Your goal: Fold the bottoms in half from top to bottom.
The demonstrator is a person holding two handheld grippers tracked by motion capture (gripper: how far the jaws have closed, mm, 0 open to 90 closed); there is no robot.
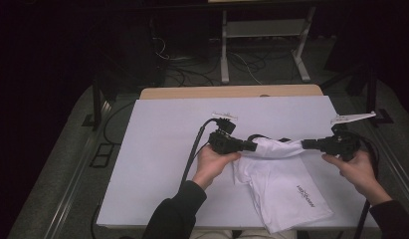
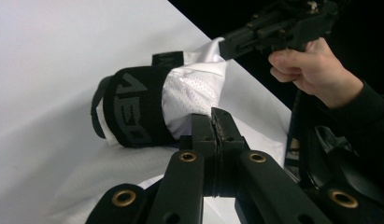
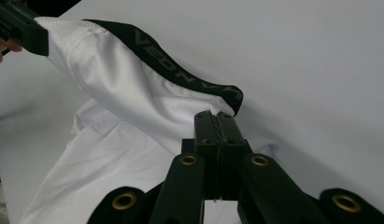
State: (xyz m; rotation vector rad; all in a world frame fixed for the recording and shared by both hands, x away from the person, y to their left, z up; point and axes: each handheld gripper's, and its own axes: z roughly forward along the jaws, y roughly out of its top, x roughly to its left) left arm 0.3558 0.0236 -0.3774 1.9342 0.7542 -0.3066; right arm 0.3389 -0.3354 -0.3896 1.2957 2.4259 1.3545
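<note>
Slipping cloth is the risk

High view: white shorts point(image 1: 284, 184) lie at the table's point(image 1: 157, 149) near right, waistband stretched between left gripper point(image 1: 253, 146) and right gripper point(image 1: 305, 144).

Left gripper view: jaws pinched together on mesh point(image 2: 194, 93); a thin bite could slip.

Right gripper view: jaws clamped beside black waistband point(image 3: 180, 70); pulling harder might free it.

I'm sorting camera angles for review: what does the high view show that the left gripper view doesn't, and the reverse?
High view: the whole white paper-covered table, the small dark logo on the garment's lower part, and floor cables.
Left gripper view: the perforated mesh weave and the lettered black waistband, up close.
Both: the white mesh sports garment, with the left gripper and right gripper each clamped on it.
</note>
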